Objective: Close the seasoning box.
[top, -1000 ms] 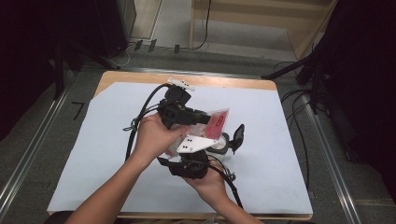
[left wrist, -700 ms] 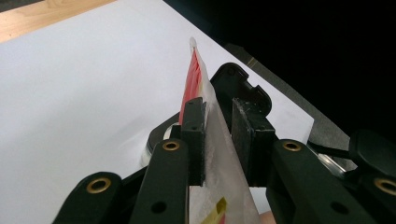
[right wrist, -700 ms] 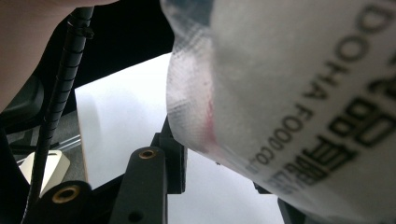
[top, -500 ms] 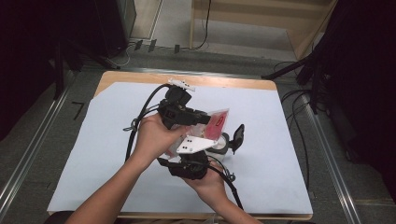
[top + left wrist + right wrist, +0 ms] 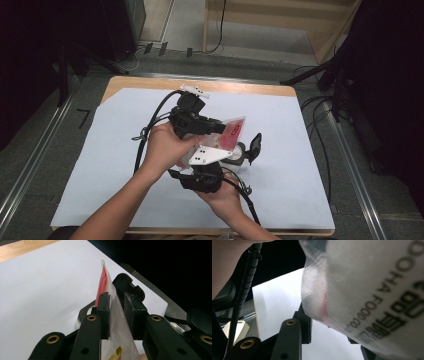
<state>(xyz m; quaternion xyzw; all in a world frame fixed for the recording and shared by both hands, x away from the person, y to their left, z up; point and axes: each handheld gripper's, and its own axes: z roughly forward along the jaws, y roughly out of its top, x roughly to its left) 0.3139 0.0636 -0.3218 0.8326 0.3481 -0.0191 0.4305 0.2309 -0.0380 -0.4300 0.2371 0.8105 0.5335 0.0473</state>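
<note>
A clear plastic food packet (image 5: 231,132) with a red band stands on edge above the white sheet. My left gripper (image 5: 219,128), held in the left hand, reaches in from the left and is shut on it. In the left gripper view the packet (image 5: 113,302) sits pinched between the two pads. My right gripper (image 5: 245,152) comes up from below, its grey plate (image 5: 207,155) on top and one black jaw raised to the right of the packet. In the right gripper view the packet (image 5: 372,287) hangs close overhead. The right gripper (image 5: 334,340) is open, with white sheet showing between its jaws.
A small round white thing (image 5: 237,152) lies on the sheet under the packet. The white sheet (image 5: 125,150) covers a wooden table (image 5: 150,82). Black cables trail from both grippers to the left and front. Dark stands and cables crowd the floor at the right.
</note>
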